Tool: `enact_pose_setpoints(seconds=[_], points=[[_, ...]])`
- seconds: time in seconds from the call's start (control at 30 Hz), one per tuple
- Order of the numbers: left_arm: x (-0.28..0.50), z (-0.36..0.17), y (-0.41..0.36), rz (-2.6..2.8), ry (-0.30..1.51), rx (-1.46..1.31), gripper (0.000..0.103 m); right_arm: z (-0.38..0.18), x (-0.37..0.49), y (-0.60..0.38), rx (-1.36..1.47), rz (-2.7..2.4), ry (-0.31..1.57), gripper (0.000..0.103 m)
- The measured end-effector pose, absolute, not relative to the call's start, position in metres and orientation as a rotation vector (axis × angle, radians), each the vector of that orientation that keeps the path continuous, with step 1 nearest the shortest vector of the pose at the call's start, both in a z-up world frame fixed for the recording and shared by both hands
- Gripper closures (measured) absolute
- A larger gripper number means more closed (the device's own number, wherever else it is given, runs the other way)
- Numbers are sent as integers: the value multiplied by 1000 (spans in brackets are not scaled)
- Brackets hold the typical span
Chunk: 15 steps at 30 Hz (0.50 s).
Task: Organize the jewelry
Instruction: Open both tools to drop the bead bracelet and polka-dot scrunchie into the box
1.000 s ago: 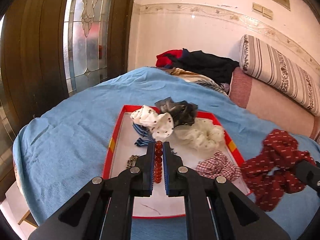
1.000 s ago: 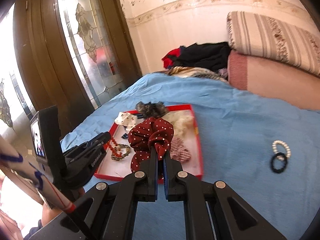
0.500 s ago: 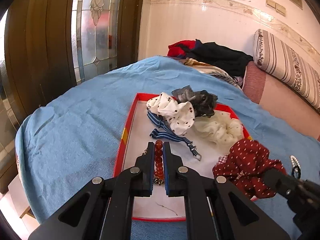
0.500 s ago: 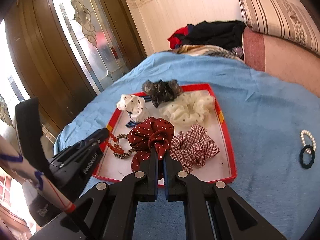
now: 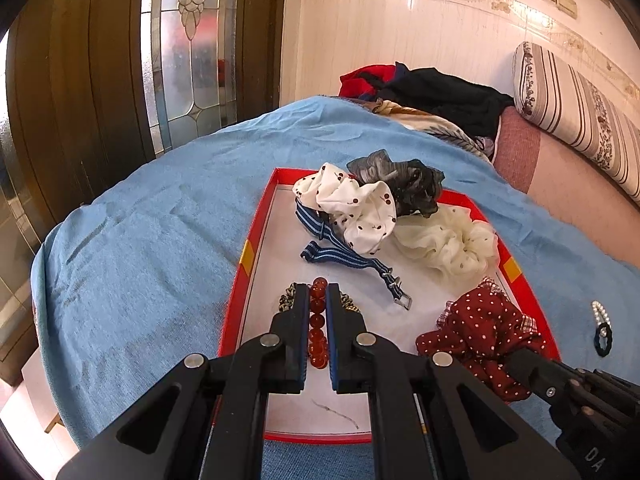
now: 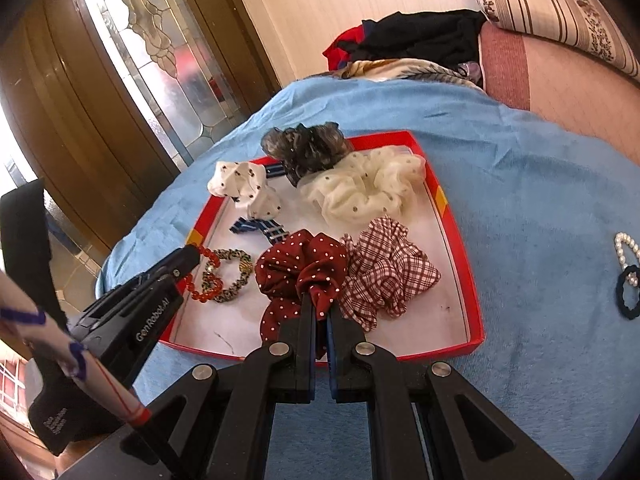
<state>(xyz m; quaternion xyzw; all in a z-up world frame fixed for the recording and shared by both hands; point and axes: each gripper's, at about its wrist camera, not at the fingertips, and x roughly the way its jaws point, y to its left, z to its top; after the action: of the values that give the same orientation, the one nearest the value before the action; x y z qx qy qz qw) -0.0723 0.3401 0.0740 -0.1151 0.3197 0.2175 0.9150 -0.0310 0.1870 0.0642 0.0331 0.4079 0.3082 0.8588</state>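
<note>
A red-rimmed tray (image 5: 245, 258) (image 6: 459, 264) lies on the blue bedspread. My left gripper (image 5: 318, 294) is shut on a red bead bracelet (image 5: 319, 320) (image 6: 200, 276), low over the tray's near left part beside a leopard-print band (image 6: 232, 276). My right gripper (image 6: 321, 312) is shut on a dark red polka-dot scrunchie (image 6: 304, 272) (image 5: 480, 332), which rests in the tray's front next to a checked scrunchie (image 6: 388, 268). Further back lie a cream scrunchie (image 6: 360, 192), a white dotted one (image 5: 352, 204), a grey one (image 6: 308, 148) and a blue striped strap (image 5: 344, 258).
A pearl bracelet (image 6: 626, 246) and a black hair tie (image 6: 630, 294) lie on the bedspread right of the tray. Piled clothes (image 5: 432, 88) and a striped bolster (image 5: 576, 108) sit at the back. A wooden door with leaded glass (image 5: 188, 48) stands to the left.
My right gripper has come down and carried the red polka-dot scrunchie from beside the tray into its front. The left gripper has sunk a little with the bead bracelet.
</note>
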Motion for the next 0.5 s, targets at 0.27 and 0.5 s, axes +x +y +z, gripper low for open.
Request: enact_pose_setpoints(seconds=[0.27, 0.5], points=[[-70, 72, 340, 464, 670, -240, 96, 52, -26, 186, 56, 617, 889, 95], [-72, 73, 341, 479, 665, -234, 73, 57, -27, 182, 68, 629, 890, 77]])
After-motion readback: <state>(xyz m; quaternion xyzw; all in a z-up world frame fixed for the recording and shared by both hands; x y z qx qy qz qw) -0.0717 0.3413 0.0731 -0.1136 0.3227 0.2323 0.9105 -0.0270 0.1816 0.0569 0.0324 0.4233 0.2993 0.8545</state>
